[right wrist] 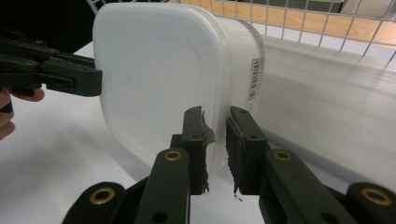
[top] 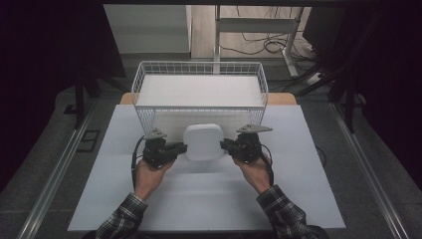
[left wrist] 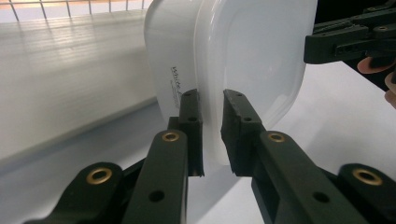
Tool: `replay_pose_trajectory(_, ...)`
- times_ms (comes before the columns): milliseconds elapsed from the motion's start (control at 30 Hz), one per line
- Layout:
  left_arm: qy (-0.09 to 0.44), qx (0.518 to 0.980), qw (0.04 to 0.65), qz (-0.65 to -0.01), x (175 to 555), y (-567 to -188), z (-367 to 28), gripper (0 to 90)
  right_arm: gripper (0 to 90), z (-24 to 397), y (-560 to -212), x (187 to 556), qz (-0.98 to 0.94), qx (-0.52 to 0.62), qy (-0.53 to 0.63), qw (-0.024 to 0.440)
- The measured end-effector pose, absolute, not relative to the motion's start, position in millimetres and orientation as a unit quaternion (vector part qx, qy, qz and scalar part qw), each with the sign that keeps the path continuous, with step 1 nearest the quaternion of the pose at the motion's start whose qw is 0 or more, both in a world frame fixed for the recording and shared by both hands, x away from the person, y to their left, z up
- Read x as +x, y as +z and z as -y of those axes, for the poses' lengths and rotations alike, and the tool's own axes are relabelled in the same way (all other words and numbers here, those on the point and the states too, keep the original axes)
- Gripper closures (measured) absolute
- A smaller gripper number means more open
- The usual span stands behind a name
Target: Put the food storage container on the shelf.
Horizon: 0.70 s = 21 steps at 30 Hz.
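Clamping the white container (top: 203, 141) — left gripper (top: 181, 148), right gripper (top: 225, 145) on opposite rims; wire basket (top: 199, 67) just behind.

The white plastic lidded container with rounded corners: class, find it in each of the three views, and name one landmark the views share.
High view: the white plastic lidded container sits at centre, held between the left gripper and the right gripper, just in front of the white wire basket.
Left gripper view: upper centre, its rim between the jaws.
Right gripper view: upper centre-left, its rim between the jaws.
Shared landmark: the wire basket.
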<state>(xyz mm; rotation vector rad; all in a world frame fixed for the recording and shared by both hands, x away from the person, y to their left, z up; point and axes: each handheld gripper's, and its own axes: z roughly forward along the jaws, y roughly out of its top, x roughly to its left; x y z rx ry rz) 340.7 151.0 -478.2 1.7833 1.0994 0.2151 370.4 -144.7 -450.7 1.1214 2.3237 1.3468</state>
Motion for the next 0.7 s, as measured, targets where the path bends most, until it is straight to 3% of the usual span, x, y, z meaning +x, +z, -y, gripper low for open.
replay_pose_trajectory(700,0.108,0.731,0.479,-0.473,374.9,-492.4,-142.7,76.5,75.7,138.6,-470.4,400.7,-0.789,0.403,0.446,0.129)
